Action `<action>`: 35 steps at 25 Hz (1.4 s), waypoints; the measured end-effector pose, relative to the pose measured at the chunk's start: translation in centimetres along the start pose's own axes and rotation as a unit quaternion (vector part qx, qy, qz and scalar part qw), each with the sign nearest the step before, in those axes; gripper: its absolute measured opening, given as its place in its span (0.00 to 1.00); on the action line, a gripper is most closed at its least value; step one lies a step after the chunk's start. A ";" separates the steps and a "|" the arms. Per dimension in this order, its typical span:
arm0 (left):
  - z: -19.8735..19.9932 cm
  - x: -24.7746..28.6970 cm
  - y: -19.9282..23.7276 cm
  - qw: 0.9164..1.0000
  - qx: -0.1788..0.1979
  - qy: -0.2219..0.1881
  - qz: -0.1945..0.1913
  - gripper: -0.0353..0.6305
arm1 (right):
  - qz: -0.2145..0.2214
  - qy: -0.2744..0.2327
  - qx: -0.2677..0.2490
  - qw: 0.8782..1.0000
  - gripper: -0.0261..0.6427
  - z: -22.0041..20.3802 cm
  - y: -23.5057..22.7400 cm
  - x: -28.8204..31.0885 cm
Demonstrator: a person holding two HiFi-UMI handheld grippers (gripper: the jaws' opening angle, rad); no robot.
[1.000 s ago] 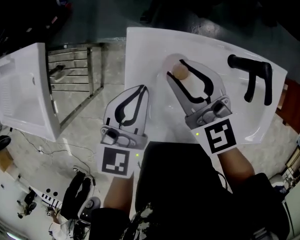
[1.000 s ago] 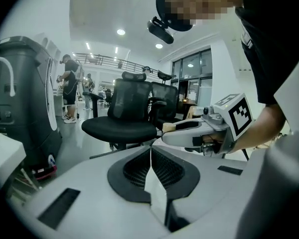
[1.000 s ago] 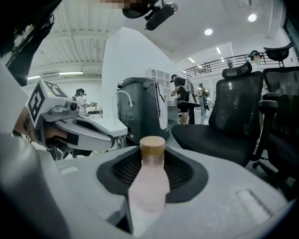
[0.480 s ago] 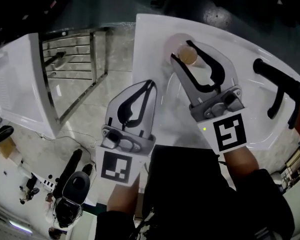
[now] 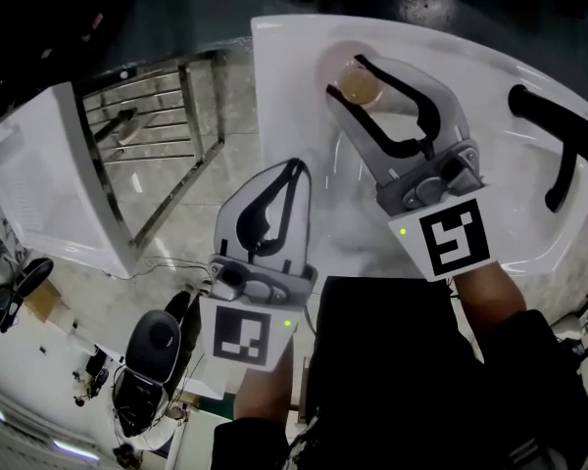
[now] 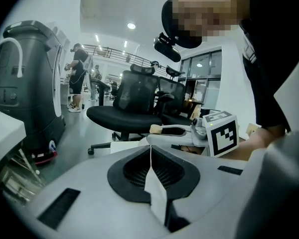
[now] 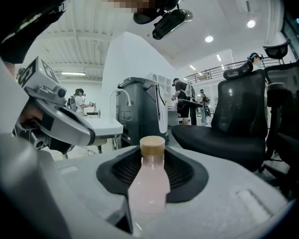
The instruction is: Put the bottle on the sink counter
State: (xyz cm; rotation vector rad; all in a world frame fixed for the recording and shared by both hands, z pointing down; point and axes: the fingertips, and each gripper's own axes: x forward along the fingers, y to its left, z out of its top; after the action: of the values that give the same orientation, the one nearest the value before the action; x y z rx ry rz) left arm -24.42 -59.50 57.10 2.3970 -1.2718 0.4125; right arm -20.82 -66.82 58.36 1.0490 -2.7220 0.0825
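Note:
A pale pink bottle [image 7: 149,183] with a tan cap [image 5: 358,86] stands upright between the jaws of my right gripper [image 5: 348,74], which is shut on the bottle's body. In the head view the gripper holds it over the far left part of the white sink counter [image 5: 294,76]. Whether the bottle's base touches the surface is hidden. My left gripper [image 5: 294,169] is shut and empty, its jaws pressed together [image 6: 150,151]. It hovers over the counter's near left edge, beside the right gripper.
A black faucet [image 5: 559,155] stands on the counter to the right. A metal rack [image 5: 147,155] and a white unit [image 5: 39,194] stand on the floor to the left. A black machine [image 5: 147,351] sits lower left. Office chairs [image 6: 134,103] and distant people show behind.
My right gripper has carried the bottle slightly farther across the counter, and the head view has shifted. The left gripper has stayed shut and moved a little right.

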 end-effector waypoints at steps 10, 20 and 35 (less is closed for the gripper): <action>1.9 -2.6 -1.4 1.000 0.023 -0.008 0.000 0.08 | -0.049 -0.011 0.015 0.999 0.50 1.7 -1.3 -1.5; 7.4 -11.9 -10.0 0.994 0.066 -0.077 -0.029 0.08 | -0.154 -0.087 0.029 0.984 0.16 13.1 0.8 -17.1; 9.6 -20.0 -26.1 0.977 0.126 -0.119 -0.123 0.08 | -0.241 -0.090 0.053 0.965 0.03 17.9 5.7 -39.8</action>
State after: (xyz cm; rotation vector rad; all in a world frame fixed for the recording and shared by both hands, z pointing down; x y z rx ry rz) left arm -12.77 -36.39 34.71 2.8482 -1.0467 0.2282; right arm 0.70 -38.80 32.07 1.7982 -2.5461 0.0537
